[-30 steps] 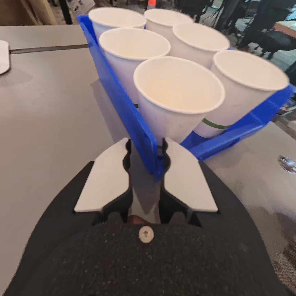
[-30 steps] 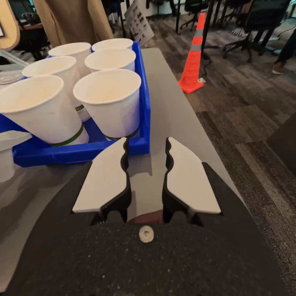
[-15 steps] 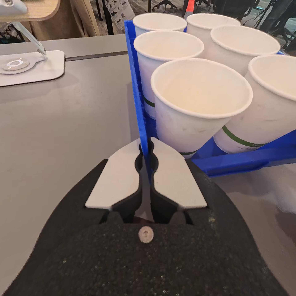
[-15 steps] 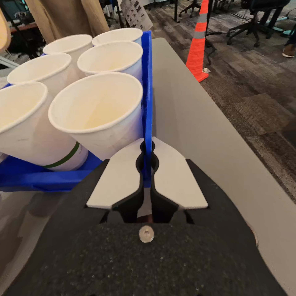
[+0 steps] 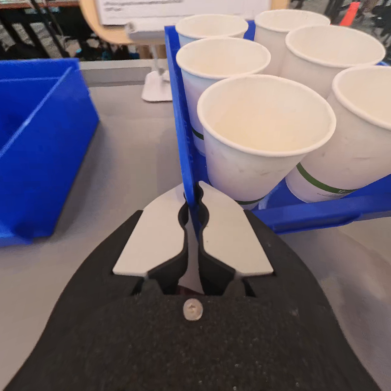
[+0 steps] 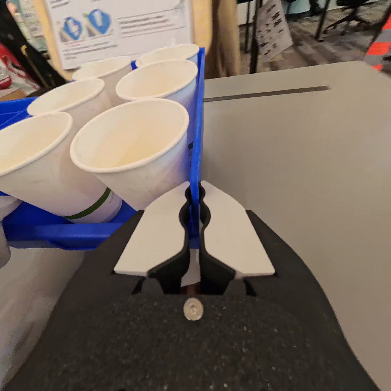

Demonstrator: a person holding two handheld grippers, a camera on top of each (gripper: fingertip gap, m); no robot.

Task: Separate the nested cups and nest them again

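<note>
Jaws of your left gripper [image 5: 193, 191] clamp the blue tray's [image 5: 186, 135] left wall at frame centre; your right gripper [image 6: 194, 186] clamps its right wall likewise. Six white paper cups [image 5: 264, 135] stand separate in the tray. A second blue bin [image 5: 42, 148] sits on the bench [image 5: 131, 160] at left.

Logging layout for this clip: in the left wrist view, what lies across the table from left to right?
Empty blue bin → white stand base → side wall of the blue tray, clamped by the left gripper → white paper cups standing in that tray.
</note>
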